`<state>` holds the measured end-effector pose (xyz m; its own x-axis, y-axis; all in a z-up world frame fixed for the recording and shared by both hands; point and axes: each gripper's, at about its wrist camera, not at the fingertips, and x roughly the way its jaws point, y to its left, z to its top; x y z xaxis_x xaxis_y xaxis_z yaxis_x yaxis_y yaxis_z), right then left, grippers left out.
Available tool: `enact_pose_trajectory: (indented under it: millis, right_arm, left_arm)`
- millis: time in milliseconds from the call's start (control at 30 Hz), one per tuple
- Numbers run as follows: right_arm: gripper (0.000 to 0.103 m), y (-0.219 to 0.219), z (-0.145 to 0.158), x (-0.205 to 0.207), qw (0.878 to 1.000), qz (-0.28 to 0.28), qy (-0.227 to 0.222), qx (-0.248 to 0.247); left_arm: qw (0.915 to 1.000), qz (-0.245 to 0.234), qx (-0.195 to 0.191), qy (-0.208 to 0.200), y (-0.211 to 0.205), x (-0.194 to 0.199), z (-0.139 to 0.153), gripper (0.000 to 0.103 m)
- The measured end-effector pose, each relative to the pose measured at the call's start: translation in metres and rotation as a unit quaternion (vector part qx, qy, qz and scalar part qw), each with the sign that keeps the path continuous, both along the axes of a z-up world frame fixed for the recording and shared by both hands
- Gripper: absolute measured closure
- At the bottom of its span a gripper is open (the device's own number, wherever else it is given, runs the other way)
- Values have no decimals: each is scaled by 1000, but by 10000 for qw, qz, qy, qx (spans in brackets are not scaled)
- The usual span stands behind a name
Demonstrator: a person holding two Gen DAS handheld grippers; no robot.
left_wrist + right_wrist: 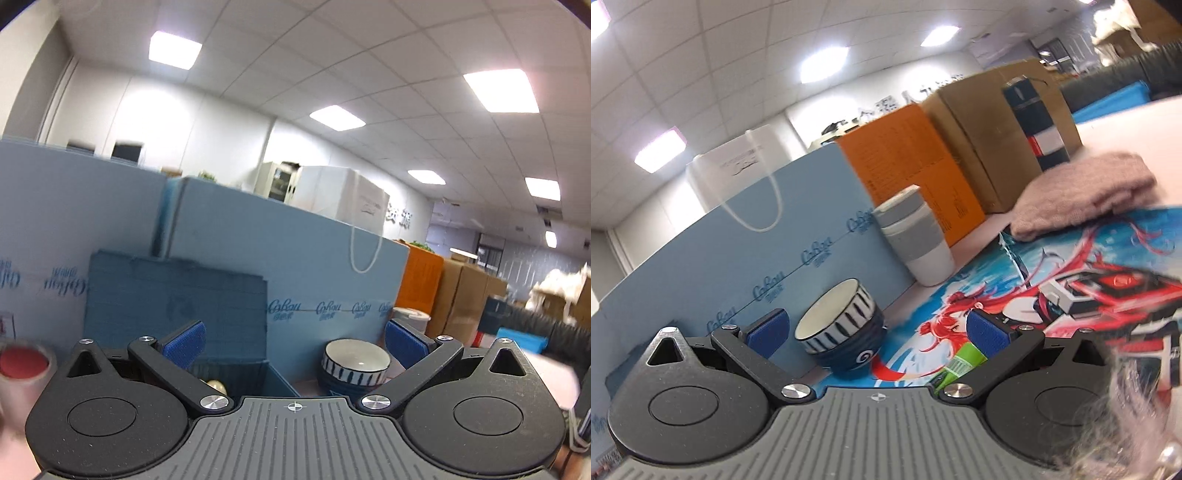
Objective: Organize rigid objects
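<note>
Your right claw (875,332), jaws apart and empty, has the striped bowl (838,325) upright just ahead, nearer than your equally spread left claw (293,341).

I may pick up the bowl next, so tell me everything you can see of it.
The bowl looks ceramic: glossy white inside with a dark rim, navy outside with a band of white strokes and a white spiral lower down. It looks empty and sits upright on the printed mat, close to the blue board. Neither open claw touches it; the right claw frames it.

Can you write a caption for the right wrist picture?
Open right gripper facing a striped bowl on a cartoon mat.
</note>
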<state>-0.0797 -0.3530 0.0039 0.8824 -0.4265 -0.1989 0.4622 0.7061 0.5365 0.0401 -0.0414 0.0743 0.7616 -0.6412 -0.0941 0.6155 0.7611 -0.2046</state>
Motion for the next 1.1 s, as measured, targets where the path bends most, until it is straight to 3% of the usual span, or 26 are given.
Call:
enact_pose_trajectory:
  millis: [167,233,333,433,633,733,933,1100]
  right_arm:
    - [0,-15,-11,-10,9985,-76,-163,510]
    - [0,-17,-10,-15,9978,8,-293,595]
    - [0,-18,-8,-22,9967,31,-422,687]
    - [0,-21,-8,-29,9953,48,-557,794]
    - [0,-26,-12,-42,9917,29,-787,1016]
    - [0,-30,-15,-44,9898,74,-802,1179]
    - [0,-36,-19,-50,9861,91,-910,1391]
    - [0,-41,-23,-51,9839,92,-889,1551]
  left_arm:
    - [9990,-16,304,-328,-26,-13,-14,0]
    - [9959,83,697,-564,-45,-23,-22,0]
    - [9844,-83,1480,-950,-80,-37,-35,0]
    - [9771,-470,1825,-992,-104,-46,-42,0]
    - [9671,-1010,2209,-752,-141,-52,-52,0]
    - [9574,-1437,2437,-581,-163,-52,-64,0]
    - [9453,-2126,2405,582,-190,-32,-84,3]
    - [9386,-2132,2502,1045,-203,-20,-98,4]
